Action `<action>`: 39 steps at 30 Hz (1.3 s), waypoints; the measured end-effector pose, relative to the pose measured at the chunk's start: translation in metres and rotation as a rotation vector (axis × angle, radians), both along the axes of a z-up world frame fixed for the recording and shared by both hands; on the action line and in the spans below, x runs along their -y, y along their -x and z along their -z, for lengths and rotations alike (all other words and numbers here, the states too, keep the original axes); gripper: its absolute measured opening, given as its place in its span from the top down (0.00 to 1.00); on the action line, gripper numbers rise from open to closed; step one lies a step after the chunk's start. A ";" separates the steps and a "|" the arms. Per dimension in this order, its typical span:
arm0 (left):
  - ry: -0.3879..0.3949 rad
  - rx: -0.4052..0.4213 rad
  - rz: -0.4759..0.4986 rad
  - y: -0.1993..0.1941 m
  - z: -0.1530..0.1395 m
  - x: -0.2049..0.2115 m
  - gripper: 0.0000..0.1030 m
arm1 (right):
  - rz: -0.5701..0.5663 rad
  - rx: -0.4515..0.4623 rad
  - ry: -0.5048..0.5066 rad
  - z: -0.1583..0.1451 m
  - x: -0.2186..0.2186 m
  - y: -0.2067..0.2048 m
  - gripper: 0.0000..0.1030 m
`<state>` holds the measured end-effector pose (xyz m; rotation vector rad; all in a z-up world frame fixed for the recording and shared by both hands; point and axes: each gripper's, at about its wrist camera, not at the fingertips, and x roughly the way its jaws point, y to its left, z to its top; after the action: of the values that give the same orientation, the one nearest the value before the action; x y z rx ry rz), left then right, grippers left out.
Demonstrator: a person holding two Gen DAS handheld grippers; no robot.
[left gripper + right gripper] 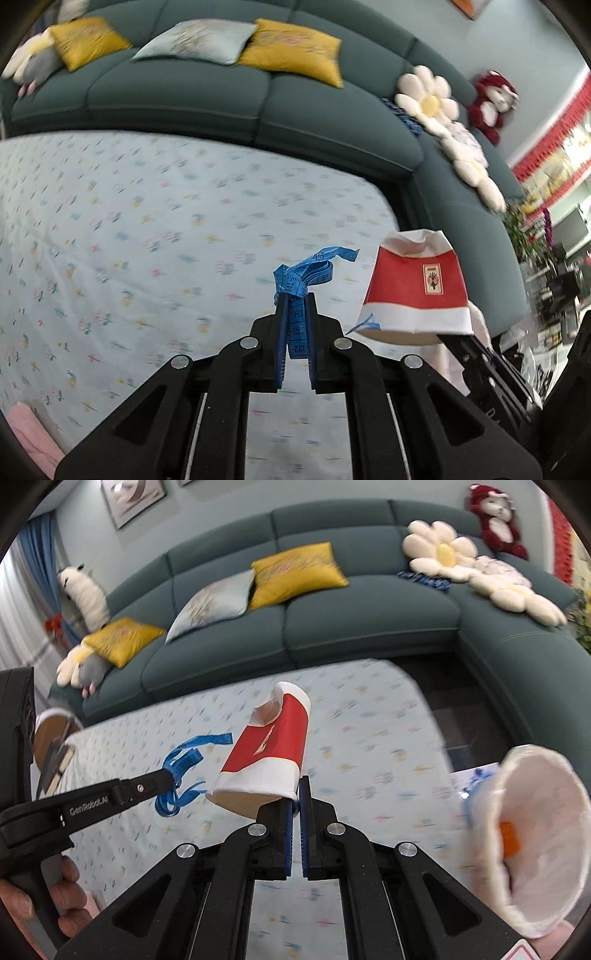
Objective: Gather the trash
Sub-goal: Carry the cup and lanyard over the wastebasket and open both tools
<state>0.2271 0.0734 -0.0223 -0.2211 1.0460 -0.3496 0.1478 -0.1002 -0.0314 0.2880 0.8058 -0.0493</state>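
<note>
Left claw (pixel 295 295) clamps tape measure (pixel 306 271); right claw (pixel 297 781) pinches paper cup (pixel 269 753).

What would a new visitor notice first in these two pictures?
First, the crushed red and white paper cup, pinched at its rim by the right gripper above the flowered tablecloth. Next, the tangled blue measuring tape clamped in the left gripper. Behind stands the dark green sofa.

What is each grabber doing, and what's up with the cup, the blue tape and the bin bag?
Left gripper: shut on the tape.
Right gripper: shut on the cup's rim.
Tape: bunched, lifted off the table.
Cup: crumpled, tipped sideways, in the air.
Bag: open, something orange inside.
</note>
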 end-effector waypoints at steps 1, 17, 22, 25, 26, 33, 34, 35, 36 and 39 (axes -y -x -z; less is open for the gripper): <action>0.000 0.011 0.018 0.005 -0.006 0.012 0.92 | 0.015 0.011 0.000 -0.005 0.010 0.006 0.97; -0.041 0.113 0.304 0.077 -0.052 0.183 0.92 | 0.266 0.114 0.001 -0.043 0.162 0.102 0.97; -0.056 0.115 0.371 0.095 -0.051 0.223 0.91 | 0.326 0.115 -0.007 -0.037 0.196 0.130 0.97; -0.066 0.112 0.407 0.105 -0.049 0.244 0.91 | 0.359 0.111 -0.015 -0.032 0.213 0.142 0.97; -0.070 0.110 0.416 0.107 -0.048 0.250 0.91 | 0.367 0.109 -0.018 -0.030 0.217 0.145 0.97; -0.098 0.100 0.469 0.121 -0.038 0.283 0.91 | 0.411 0.096 -0.032 -0.019 0.242 0.162 0.97; -0.102 0.099 0.474 0.122 -0.037 0.286 0.91 | 0.415 0.094 -0.034 -0.017 0.244 0.163 0.97; -0.107 0.098 0.477 0.123 -0.036 0.289 0.91 | 0.417 0.092 -0.035 -0.016 0.247 0.164 0.97; -0.108 0.097 0.480 0.123 -0.035 0.290 0.91 | 0.420 0.090 -0.037 -0.015 0.249 0.165 0.97; -0.115 0.096 0.486 0.127 -0.033 0.297 0.90 | 0.426 0.087 -0.042 -0.012 0.252 0.166 0.97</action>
<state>0.1005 -0.2234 0.0109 0.1578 1.0149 -0.7279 -0.0182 -0.3518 -0.0193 0.4951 0.6483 -0.4172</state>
